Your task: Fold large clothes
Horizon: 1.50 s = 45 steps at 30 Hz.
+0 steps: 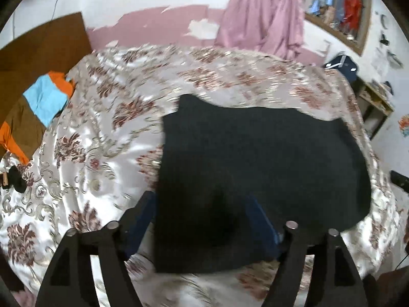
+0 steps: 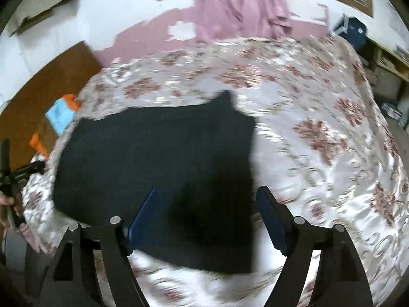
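Your left gripper point(image 1: 202, 220) and right gripper point(image 2: 207, 215) both hang released over the folded dark garment point(image 1: 255, 158), frame center, on the floral bedspread point(image 1: 102, 128).

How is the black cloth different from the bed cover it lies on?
The black cloth is plain and dark; the bed cover is shiny and pale with reddish flowers. The black cloth is small and folded into a neat block; the bed cover is much bigger, spreading over the whole bed. The black cloth looks flat; the bed cover shows wrinkles. Both are fabric, lying spread out.
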{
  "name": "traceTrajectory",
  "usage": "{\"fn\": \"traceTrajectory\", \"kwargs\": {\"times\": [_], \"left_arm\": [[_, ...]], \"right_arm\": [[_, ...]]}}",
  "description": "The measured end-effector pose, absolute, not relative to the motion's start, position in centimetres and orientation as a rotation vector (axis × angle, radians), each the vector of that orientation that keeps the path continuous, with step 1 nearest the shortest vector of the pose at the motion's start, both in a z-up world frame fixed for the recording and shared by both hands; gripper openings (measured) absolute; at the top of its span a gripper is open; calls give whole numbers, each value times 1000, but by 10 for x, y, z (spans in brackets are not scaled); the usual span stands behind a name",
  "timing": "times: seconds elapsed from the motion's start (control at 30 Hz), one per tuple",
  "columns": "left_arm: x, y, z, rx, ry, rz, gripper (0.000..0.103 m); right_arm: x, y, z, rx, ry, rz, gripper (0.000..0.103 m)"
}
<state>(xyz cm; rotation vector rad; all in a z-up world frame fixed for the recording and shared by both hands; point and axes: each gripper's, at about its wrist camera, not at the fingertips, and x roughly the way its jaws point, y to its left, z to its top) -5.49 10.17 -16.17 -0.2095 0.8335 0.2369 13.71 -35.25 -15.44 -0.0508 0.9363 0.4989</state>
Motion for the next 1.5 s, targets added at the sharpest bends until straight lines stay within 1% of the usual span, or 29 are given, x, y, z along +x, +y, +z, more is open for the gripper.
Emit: {"fn": "traceTrajectory", "kwargs": {"times": [0.13,0.2,0.27,0.47,0.97,1.5], "left_arm": [[-82,51,-148,-166,823,252,80],[-103,27,-149,-132,818,286,86],[-121,10,-154,-122,823,297,88],[-143,-4,-161,-163,866,287,89],[-137,-21,-154,-155,846,283,89],[-137,-19,-153,-152,843,282,89]], "right_arm": [[90,-327,-152,-8,973,503,75],[66,-321,-156,-2,986,487,75],[42,-319,-155,-26,972,470,75],[0,-316,-148,-92,934,454,75],[-8,-310,-139,-88,934,437,76],[-8,-306,-138,-91,924,443,76]]}}
